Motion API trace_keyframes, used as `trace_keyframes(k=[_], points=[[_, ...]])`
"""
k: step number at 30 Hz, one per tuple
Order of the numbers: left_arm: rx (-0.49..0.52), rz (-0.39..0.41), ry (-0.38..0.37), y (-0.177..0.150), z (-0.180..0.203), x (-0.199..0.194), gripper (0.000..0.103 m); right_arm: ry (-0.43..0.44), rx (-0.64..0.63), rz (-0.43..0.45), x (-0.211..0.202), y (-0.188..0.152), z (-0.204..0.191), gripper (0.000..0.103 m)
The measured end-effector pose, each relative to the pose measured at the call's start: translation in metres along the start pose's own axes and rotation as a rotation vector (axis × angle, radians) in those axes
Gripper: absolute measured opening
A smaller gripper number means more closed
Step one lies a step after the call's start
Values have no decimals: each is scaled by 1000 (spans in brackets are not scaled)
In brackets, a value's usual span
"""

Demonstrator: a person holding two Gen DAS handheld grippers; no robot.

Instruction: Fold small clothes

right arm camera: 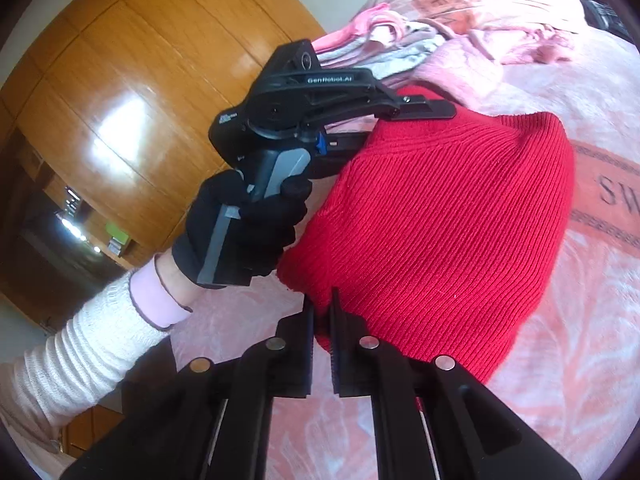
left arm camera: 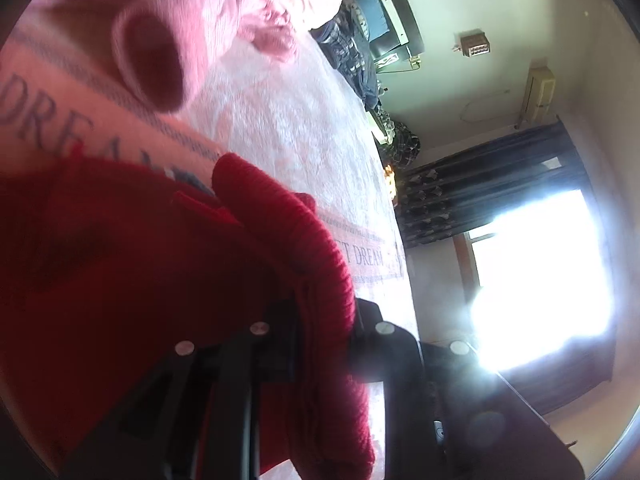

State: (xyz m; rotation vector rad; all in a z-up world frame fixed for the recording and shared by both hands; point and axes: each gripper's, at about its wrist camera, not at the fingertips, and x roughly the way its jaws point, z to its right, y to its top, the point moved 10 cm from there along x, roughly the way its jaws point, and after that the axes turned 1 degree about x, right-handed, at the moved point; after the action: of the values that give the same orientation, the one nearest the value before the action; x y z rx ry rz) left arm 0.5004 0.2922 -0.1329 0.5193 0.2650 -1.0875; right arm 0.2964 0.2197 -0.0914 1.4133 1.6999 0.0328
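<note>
A red knit garment lies folded over on the pink blanket of a bed. My right gripper is shut on its near lower corner, and a bit of red cloth shows between the two fingers. In the right wrist view a black-gloved hand holds my left gripper at the garment's far edge, one finger above the cloth and one below. In the left wrist view the left gripper is shut on a thick fold of the red garment, which fills the lower left of that view.
A pink garment with an open sleeve end lies beyond the red one. A pile of pink and grey clothes sits at the bed's far side. A wooden wardrobe stands left of the bed, and a bright window is across the room.
</note>
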Motion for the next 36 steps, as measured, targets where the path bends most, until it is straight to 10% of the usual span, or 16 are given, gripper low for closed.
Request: trace_keyframes(k=[9,21,30,36], points=[[6,73,81,8,-51,-78,16,26,-76,-66,77,21,-49,7],[-142,66,146,-13,-169,-79,23,-102,-62,-262,171,-22,-14,7],[-139,106,151,2,-162,-87,34,-47,-34,-241,152,-28,-8,11],[-125,94,188,1,-162,-77,22,-51,22,-106,90,-17,4,32]])
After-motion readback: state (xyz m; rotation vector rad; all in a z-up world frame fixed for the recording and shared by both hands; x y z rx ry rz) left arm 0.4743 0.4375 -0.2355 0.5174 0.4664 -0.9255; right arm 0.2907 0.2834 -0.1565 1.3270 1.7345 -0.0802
